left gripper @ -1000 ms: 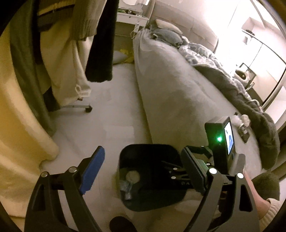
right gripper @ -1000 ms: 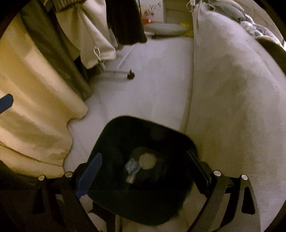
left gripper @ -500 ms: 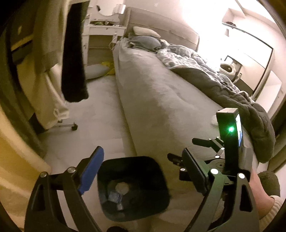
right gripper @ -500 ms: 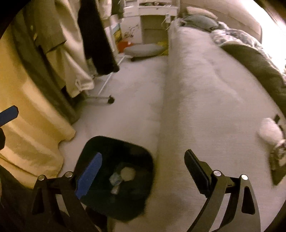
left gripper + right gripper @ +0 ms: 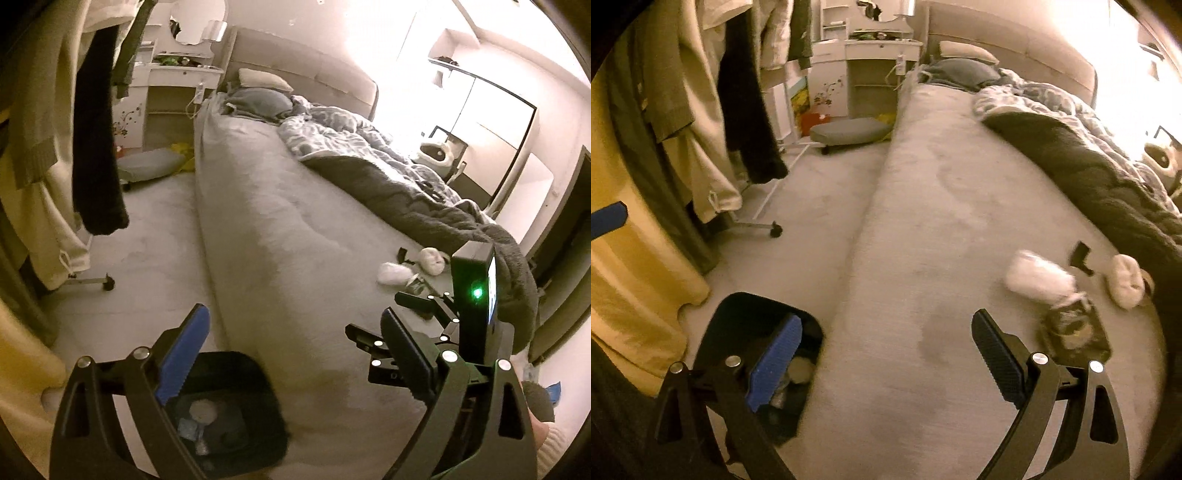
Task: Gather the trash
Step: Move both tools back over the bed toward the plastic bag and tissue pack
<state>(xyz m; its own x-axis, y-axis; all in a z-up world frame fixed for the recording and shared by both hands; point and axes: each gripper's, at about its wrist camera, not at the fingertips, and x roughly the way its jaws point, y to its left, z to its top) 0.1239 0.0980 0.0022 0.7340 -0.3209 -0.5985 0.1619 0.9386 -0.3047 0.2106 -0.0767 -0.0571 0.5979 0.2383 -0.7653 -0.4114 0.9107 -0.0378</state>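
Bedroom scene, two wrist views. The left claw [image 5: 291,347] is released, its fingers spread wide and gripping nothing; it hangs over the near edge of the bed [image 5: 295,229], with the blue pad of one finger above the rim of the black trash bin [image 5: 258,413]. The right claw [image 5: 886,354] is likewise released and empty, poised above the grey bed cover. In the left wrist view the body of the right claw, bearing a green light, appears at the right.

The trash bin stands on the floor [image 5: 812,206], against the near left side of the bed; crumpled pale trash already lies inside it. The remaining trash sits on the bed at the near right: a white crumpled wad [image 5: 1039,277], a second white wad [image 5: 1124,282] further right, a small dark scrap [image 5: 1080,254] between and beyond them, and a dark wrapper [image 5: 1071,330] just near the first wad. The wads and the wrapper are blurred, so their exact nature cannot be told.

A dark blanket [image 5: 1089,173] lies along the right of the bed. Hanging clothes [image 5: 750,110] occupy the left; a white dresser [image 5: 871,66] stands at the far wall.
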